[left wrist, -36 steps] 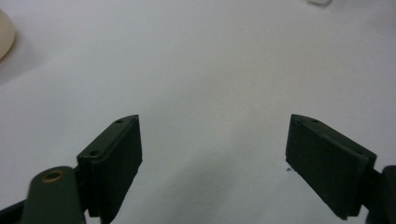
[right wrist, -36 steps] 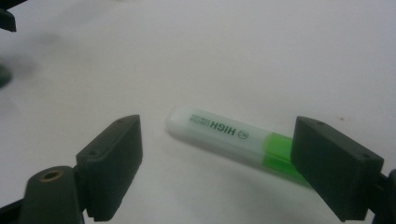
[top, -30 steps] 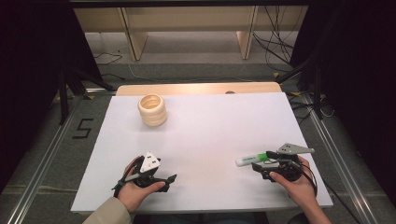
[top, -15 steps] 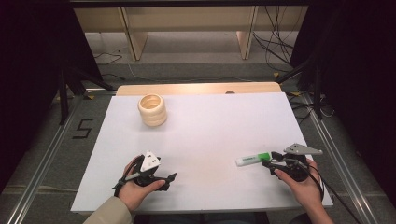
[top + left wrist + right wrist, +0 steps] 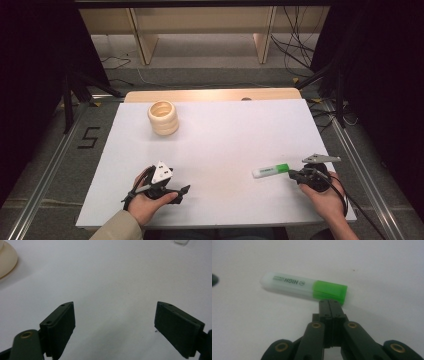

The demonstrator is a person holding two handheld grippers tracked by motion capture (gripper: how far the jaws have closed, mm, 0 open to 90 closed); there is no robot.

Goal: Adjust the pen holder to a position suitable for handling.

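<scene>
Pulling my right claw (image 5: 295,173) back toward my side of the desk (image 5: 235,125): vs a sec ago it sat further in w/ the highlighter (image 5: 270,170) at its tips, and now the pen lies flat on the white top, white barrel pointing left, green cap end nearest me. In the right gripper view the right claw (image 5: 331,301) is pressed together w/ nothing between the jaws, tips touching or just short of the green cap of the highlighter (image 5: 304,287), can't tell which. So I read it as a release or a nudge, pen no longer carried; if it's bound for the wooden ring cup (image 5: 163,118), it's not there yet, cup is well apart at far left. My left claw (image 5: 183,190) hasn't moved, rests near the front-left of the desk; in the left gripper view the left claw (image 5: 113,327) stands wide apart, nothing in it, bare white surface ahead, cup edge (image 5: 7,260) at top left. Room: pen sits toward the front-right, near the right edge and front edge but not at either. Whole middle of the desk is free, clear run diag. to the cup. Watch the cable behind my right hand (image 5: 327,197).
</scene>
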